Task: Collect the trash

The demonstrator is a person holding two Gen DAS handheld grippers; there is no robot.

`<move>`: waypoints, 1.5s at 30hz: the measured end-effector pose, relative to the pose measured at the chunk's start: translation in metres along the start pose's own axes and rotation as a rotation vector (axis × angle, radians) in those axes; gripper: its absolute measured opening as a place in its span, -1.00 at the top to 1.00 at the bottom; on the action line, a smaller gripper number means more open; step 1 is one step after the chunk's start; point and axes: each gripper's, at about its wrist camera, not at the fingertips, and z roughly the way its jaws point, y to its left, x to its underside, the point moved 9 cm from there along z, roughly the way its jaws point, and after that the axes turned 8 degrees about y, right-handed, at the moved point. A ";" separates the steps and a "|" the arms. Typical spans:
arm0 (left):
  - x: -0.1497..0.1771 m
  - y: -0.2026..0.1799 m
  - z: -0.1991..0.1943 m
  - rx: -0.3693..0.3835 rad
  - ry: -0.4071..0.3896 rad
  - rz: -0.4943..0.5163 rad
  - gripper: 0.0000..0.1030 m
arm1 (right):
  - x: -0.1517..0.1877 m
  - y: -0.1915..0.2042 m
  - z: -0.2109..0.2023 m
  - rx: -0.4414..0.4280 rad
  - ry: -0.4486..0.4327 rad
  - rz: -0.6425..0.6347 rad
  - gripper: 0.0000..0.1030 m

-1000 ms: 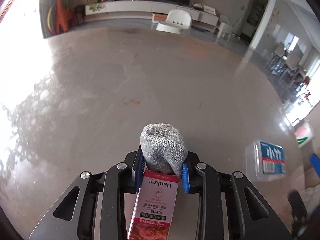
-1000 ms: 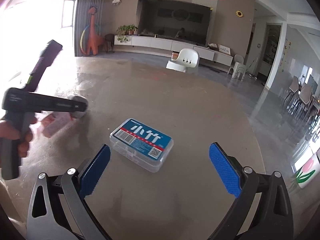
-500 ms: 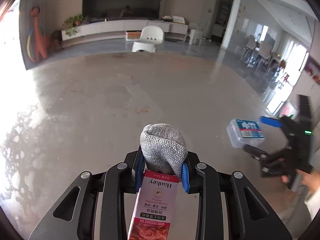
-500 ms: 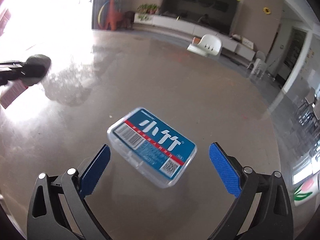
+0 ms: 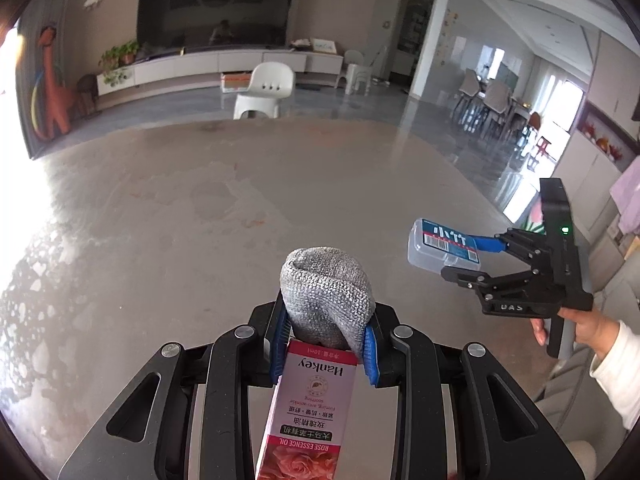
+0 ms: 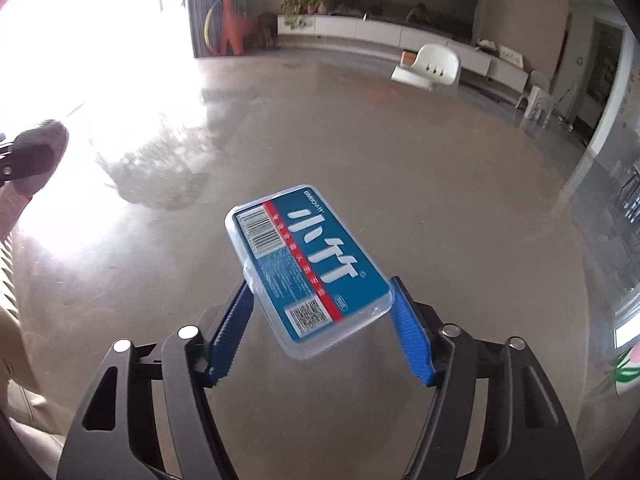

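The right gripper (image 6: 320, 312) has just been closing its jaws, and their blue ribbed pads (image 6: 232, 336) now press on both long sides of a clear plastic box (image 6: 308, 268), which sits tilted between them above the floor (image 6: 460, 184). The box has a blue label with large white Chinese characters, a red stripe, a barcode at the far end and a QR code at the near end; the small print is too fine to read.

The left gripper (image 5: 326, 344) has its jaws clamped on a grey knitted bundle (image 5: 326, 296) and a pink carton (image 5: 310, 408) together, the bundle bulging out past the pads and the carton running back toward the camera. The carton reads "Hankey" and "ROSE ESSENCE OIL", with roses printed on it.

From the left wrist view, the right gripper and its box hang off to the right, well apart from the bundle, with a hand (image 5: 576, 326) and white sleeve behind them.

Nothing lies on the glossy grey-brown floor ahead of either gripper. Far beyond stand a white chair (image 5: 264, 92), a low white cabinet (image 5: 220, 64) under a large dark screen (image 5: 216, 10), potted plants (image 5: 118, 58) and an orange giraffe figure (image 6: 232, 20).
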 end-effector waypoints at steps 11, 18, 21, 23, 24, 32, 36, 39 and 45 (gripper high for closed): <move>-0.009 -0.096 -0.027 0.111 -0.030 0.145 0.43 | 0.052 -0.034 -0.137 0.066 -0.185 0.167 -0.28; -0.014 -0.200 -0.028 0.208 -0.035 0.281 0.43 | 0.125 -0.082 -0.195 0.157 -0.205 0.287 -0.27; -0.013 -0.243 -0.021 0.254 -0.024 0.326 0.43 | 0.157 -0.101 -0.216 0.198 -0.209 0.331 -0.27; -0.009 -0.274 -0.015 0.280 -0.015 0.359 0.43 | 0.176 -0.111 -0.226 0.226 -0.220 0.359 -0.27; -0.007 -0.287 -0.012 0.293 -0.010 0.371 0.43 | 0.186 -0.115 -0.230 0.241 -0.222 0.369 -0.26; 0.020 -0.399 0.021 0.394 0.047 0.471 0.43 | 0.246 -0.167 -0.246 0.329 -0.246 0.483 -0.21; 0.032 -0.449 0.047 0.438 0.089 0.510 0.43 | 0.276 -0.199 -0.246 0.362 -0.254 0.548 -0.20; 0.045 -0.486 0.070 0.466 0.122 0.535 0.43 | 0.300 -0.217 -0.254 0.378 -0.277 0.594 -0.20; 0.070 -0.542 0.118 0.490 0.198 0.589 0.43 | 0.328 -0.246 -0.254 0.394 -0.320 0.673 -0.19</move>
